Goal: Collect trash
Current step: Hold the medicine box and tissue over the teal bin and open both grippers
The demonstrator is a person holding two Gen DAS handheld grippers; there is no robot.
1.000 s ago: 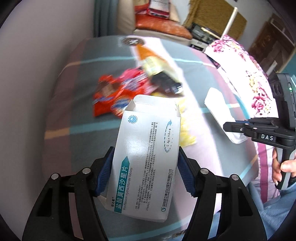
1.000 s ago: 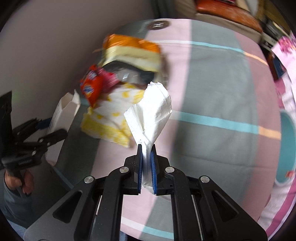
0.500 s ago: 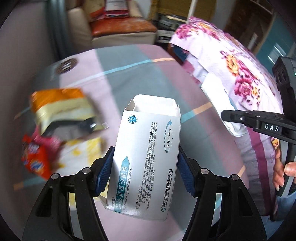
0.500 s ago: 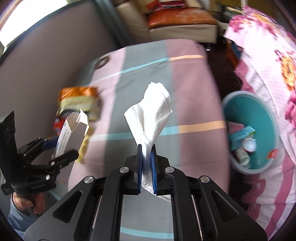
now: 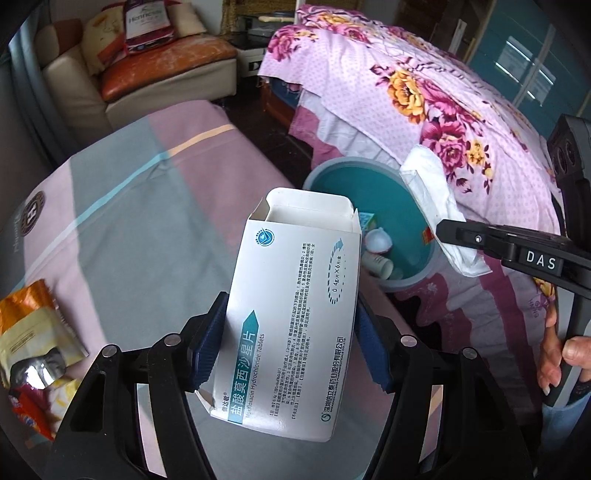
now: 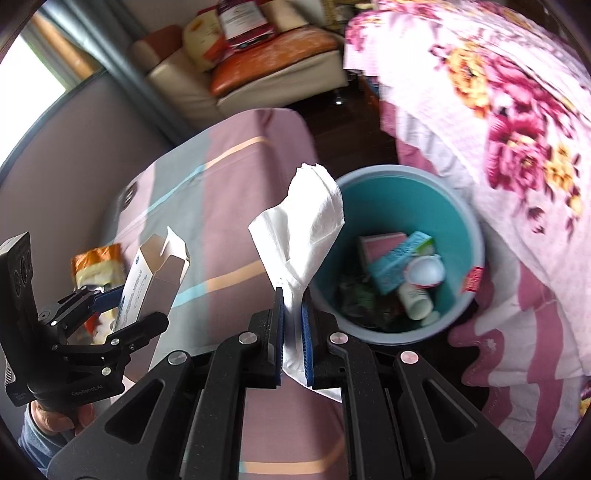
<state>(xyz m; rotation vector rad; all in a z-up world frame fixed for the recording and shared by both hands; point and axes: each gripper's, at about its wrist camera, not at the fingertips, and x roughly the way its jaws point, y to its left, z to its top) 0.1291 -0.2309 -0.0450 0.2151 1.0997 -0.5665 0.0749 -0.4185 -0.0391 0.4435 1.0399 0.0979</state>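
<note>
Jaws of both grippers are clamped on loads: our left gripper [image 5: 288, 347] holds the white cardboard tablet box [image 5: 291, 314] across its width, long axis pointing ahead — our right gripper [image 6: 293, 328] pinches a crumpled white paper tissue [image 6: 303, 221]. We judge the round teal plastic bin [image 6: 469, 221] lies ahead and below, nearer the right gripper.

Striped pink-grey cloth [image 5: 122, 221] covers tabletop. Floral pink bedspread [image 5: 424, 92] drapes over bed at right. Cream sofa [image 5: 74, 85] at back, orange cushion [image 5: 166, 55] on seat, printed bag [image 5: 146, 18] leaning against backrest. Dark floor between sofa and bed.
</note>
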